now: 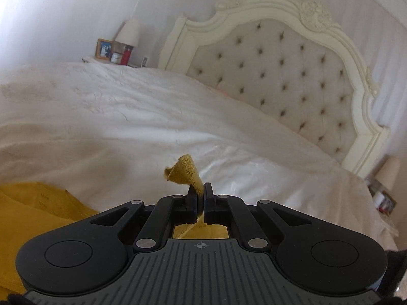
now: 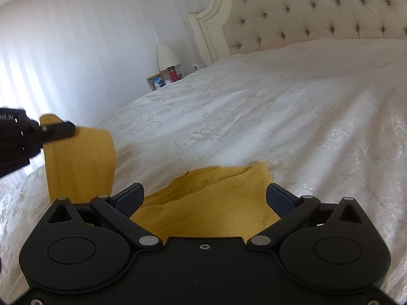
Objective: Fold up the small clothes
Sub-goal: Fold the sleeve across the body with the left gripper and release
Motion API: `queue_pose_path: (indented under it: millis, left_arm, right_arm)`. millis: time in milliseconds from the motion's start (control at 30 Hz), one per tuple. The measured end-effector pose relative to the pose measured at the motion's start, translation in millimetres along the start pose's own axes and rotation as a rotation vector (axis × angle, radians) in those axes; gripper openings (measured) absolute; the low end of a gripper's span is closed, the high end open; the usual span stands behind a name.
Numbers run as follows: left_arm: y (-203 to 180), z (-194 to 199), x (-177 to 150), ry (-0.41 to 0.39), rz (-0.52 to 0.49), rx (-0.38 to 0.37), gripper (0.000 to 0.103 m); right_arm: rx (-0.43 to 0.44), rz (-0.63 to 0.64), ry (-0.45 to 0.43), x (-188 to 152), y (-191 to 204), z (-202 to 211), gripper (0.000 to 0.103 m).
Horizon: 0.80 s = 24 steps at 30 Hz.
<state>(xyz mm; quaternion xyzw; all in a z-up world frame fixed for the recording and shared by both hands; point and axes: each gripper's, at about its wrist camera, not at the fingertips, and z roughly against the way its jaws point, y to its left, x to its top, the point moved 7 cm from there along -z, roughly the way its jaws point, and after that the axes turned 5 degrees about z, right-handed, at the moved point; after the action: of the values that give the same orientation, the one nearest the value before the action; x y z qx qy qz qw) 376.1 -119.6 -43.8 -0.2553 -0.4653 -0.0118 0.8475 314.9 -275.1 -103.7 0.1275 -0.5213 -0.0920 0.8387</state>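
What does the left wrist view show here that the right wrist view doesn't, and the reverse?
Left wrist only: the left gripper shut on a corner of the yellow garment, seen close up, and a second lamp at the bed's far side. Right wrist only: the right gripper open over the garment's flat part, and a lifted yellow strip. Both: white bedspread, tufted headboard, nightstand lamp.

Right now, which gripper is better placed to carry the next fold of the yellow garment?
Left. The left gripper is already shut on a lifted flap of the yellow garment, raised off the bed. The right gripper is open above the flat part, gripping nothing.
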Motion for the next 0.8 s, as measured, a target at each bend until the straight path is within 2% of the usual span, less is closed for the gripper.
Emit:
queue_pose_path:
  millis: [67,100,167,333,533,700,800]
  left_arm:
    - [-2,-1,-15,0.05,-0.036,-0.004,0.012]
    - [-2,-1,-20,0.062,-0.052,-0.006,0.026]
    - [-3,13,-28,0.058,-0.094,-0.01,0.039]
    - [14,44,-50,0.071,-0.193,0.05,0.045]
    - [63,73,-76,0.135,-0.193,0.161,0.045]
    - [97,82,-78,0.133,-0.163,0.259,0.045]
    - [118,85,-74,0.116,-0.118,0.314,0.045]
  right_arm:
    - [-0.016,-0.038,0.002,1,-11,0,0.102]
    - [-0.023,-0.053,0.003,1,-16,-1,0.102]
    - [-0.032,-0.076,0.002,1,-22,-4,0.102]
    - [-0.012,-0.113,0.014,-3,-24,-14,0.102]
    - [0.072,-0.046,0.069,-17,3,-28,0.102]
    - [0.076,0.029,0.158,-38,18,-42,0.082]
    - [0.061,0.032,0.212,-51,17,-51,0.078]
